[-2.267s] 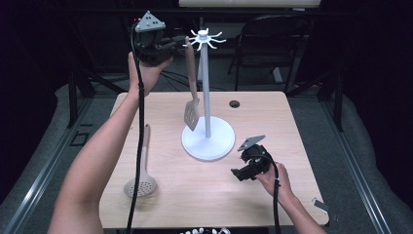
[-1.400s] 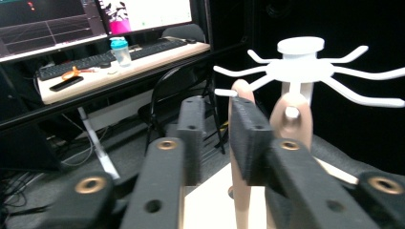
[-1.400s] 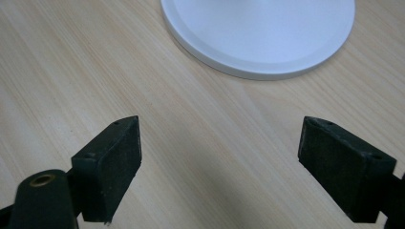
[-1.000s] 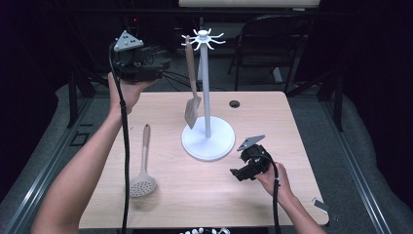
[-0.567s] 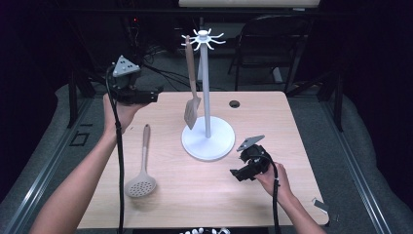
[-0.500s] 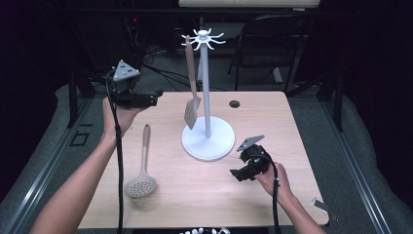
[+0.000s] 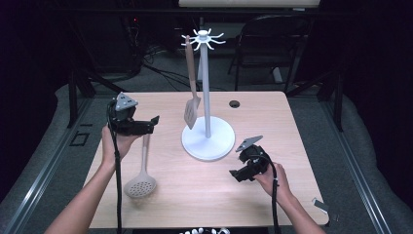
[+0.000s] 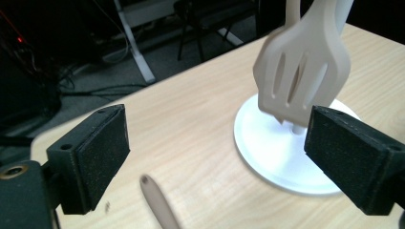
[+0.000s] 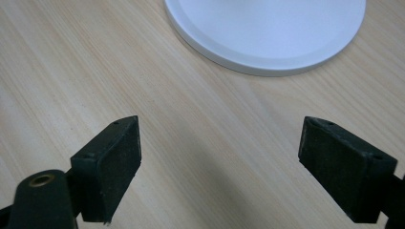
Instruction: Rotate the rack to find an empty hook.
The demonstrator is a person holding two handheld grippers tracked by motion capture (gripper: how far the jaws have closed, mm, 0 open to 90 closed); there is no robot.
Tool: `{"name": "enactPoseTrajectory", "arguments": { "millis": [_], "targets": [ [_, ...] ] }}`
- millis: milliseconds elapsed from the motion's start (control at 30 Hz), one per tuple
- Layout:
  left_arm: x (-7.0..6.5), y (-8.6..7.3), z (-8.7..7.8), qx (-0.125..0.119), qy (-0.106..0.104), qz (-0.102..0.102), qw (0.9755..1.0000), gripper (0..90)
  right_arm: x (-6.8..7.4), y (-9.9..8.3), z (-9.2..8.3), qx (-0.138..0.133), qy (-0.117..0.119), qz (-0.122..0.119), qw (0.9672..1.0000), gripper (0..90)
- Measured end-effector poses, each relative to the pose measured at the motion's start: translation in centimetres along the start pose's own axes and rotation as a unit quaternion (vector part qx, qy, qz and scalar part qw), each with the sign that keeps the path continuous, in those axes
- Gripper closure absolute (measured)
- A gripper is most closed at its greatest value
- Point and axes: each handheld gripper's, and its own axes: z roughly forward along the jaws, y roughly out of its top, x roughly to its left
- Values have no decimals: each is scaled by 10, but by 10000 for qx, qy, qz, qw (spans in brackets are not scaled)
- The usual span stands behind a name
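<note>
At the left of the wooden table [image 7: 160, 204], I hold my left gripper [image 7: 155, 120] low above the near end of the skimmer's handle, jaws pointing toward the stand. Its jaws have just been opening and now stand wide apart with nothing between the pads; in the left gripper view [image 8: 215, 157] the tip of the handle [image 8: 155, 200] lies on the table below the gap, not touched by either pad. The skimmer [image 7: 141, 173] lies flat on the table, handle running away from me and its round perforated head nearest my edge.

Toward the middle, a slotted spatula [image 7: 191, 92] hangs by its handle from one hook of the white stand [image 7: 207, 87], blade down and just above the stand's round base [image 7: 195, 146]. In the left gripper view the blade [image 8: 301, 71] hangs ahead of the open jaws, in front of the base [image 8: 267, 152]. A small dark disc [image 7: 234, 104] sits on the table behind the stand.

At the right, I rest my right gripper [image 7: 237, 174] near the table, just beside the base. Its jaws are spread wide and hold nothing; the right gripper view [image 9: 219, 157] looks down on bare wood between them, with the rim of the base [image 9: 267, 67] beyond.
</note>
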Motion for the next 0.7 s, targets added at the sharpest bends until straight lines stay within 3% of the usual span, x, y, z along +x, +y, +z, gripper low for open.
{"name": "enactPoseTrajectory", "arguments": {
  "millis": [367, 467, 700],
  "targets": [
    [1, -44, 14, 407, 81, -415, 9983, 7, -2, -1, 0, -28, -48, 48, 10000, 128],
    [2, -57, 21, 710, 93, -462, 9964, 3, -1, -1, 1, 3, -94, 80, 9999, 92],
    [5, -73, 23, 959, 53, -678, 9931, 18, 0, 0, -2, 1, -163, 38, 9999, 93]
  ]
}}
